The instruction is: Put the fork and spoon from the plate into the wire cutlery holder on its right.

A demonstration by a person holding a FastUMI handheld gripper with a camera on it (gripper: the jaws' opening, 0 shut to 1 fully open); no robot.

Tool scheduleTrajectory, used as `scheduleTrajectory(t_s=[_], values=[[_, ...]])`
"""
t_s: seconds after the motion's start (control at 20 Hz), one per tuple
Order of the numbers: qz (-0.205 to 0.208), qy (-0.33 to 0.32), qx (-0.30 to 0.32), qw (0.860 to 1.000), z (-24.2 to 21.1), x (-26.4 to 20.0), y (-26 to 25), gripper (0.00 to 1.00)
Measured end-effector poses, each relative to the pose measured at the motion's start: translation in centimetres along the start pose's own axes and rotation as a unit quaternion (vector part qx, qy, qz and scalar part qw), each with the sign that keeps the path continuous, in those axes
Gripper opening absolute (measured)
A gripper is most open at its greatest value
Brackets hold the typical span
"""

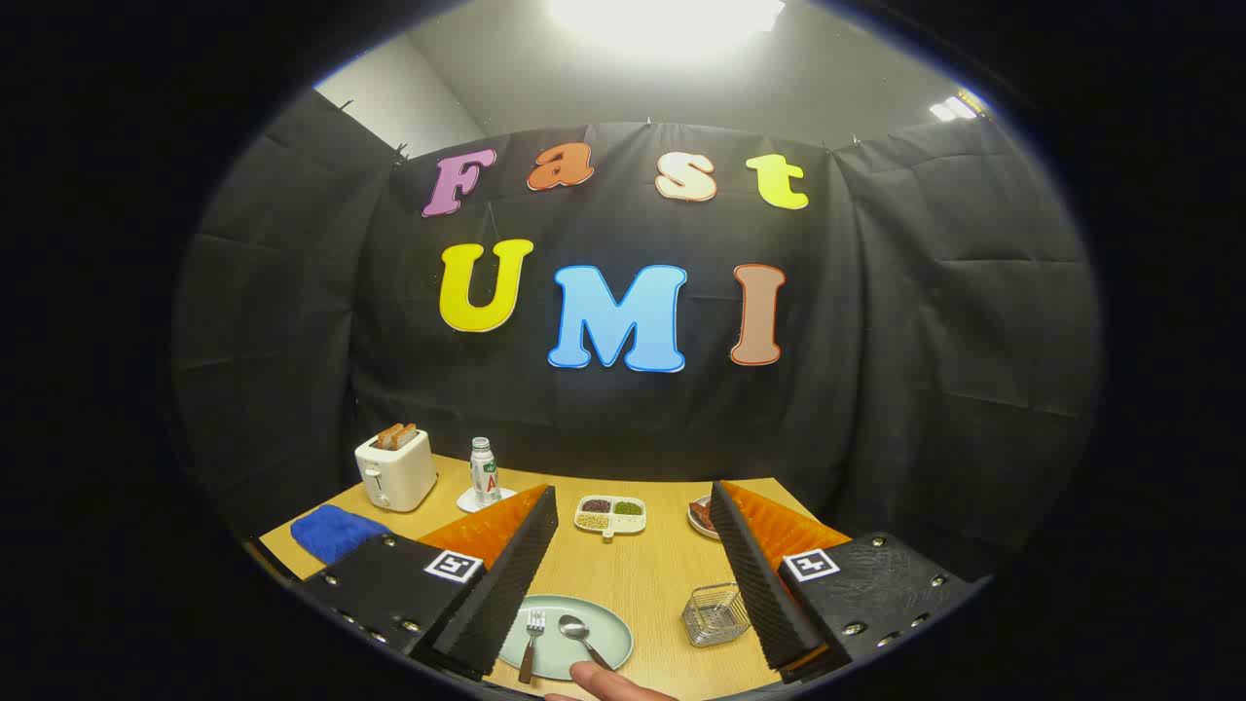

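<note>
A pale green plate (pixel 604 623) lies on the wooden table between my fingers, toward the left one. On it rest a fork (pixel 532 638) and, to its right, a spoon (pixel 581 635). The wire cutlery holder (pixel 715 613) stands to the plate's right, close to my right finger (pixel 754 574), and looks empty. My gripper (pixel 633 570) hangs open above the table, nothing between its black ribbed pads. A person's fingertip (pixel 599 679) reaches in by the plate's near rim, at the spoon's handle end.
At the back of the table stand a white toaster (pixel 395 469) with toast, a small bottle (pixel 484 472) on a coaster, a divided dish (pixel 611 514) of beans and a small plate (pixel 699 516) partly behind my right finger. A blue cloth (pixel 336 531) lies at the left.
</note>
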State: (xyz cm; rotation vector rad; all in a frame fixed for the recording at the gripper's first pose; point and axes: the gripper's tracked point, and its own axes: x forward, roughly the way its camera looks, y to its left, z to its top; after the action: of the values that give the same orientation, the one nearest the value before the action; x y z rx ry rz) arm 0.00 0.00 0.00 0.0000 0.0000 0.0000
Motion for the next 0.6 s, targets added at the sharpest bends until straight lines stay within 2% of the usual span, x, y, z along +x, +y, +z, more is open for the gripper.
scheduleTrajectory(t_s=[0.6], values=[[0.009, 0.024, -0.021, 0.999, -2.7, 0.2, 0.4, 0.97]])
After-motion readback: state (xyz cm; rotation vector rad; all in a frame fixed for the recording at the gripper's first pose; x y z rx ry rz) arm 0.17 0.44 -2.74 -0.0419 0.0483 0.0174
